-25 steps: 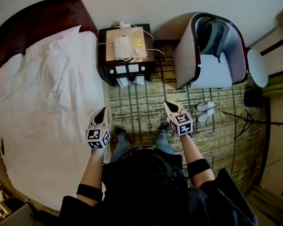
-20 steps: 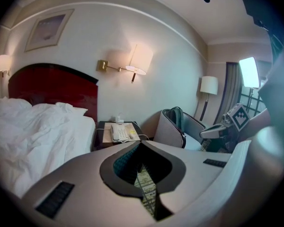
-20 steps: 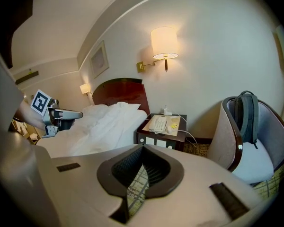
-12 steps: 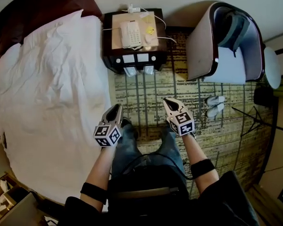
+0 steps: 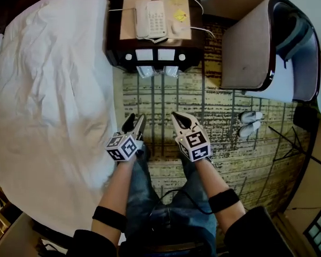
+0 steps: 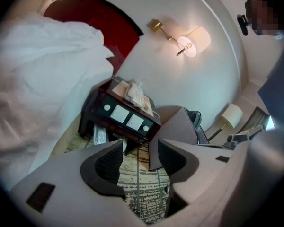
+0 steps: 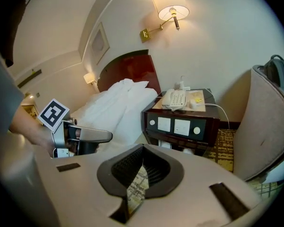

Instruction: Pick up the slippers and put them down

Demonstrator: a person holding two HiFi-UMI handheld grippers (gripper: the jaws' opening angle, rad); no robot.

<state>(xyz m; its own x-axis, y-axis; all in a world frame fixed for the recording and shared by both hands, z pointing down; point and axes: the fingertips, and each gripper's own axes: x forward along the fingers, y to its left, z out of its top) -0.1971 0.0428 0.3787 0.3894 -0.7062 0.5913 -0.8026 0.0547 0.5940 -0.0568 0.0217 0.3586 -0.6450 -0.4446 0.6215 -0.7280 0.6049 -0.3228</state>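
Slippers [image 5: 250, 123] untouched; pickup and set-down are both still to do.
The left hand-held gripper [image 6: 139, 148] is opening its jaws, with only carpet [image 5: 155, 98] showing between them; the right hand-held gripper [image 7: 142, 151] is clenched on nothing. Both point toward the nightstand [image 5: 152, 47]. The white pair lies on the floor beside the armchair [image 5: 251, 52], well apart from either hand-held gripper.

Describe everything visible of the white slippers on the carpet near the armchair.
The white slippers are a pair, plain and soft-looking, lying flat, side by side and roughly parallel on the patterned carpet beside the armchair. Only the carpet touches them. They show too small in the head view for finer detail.
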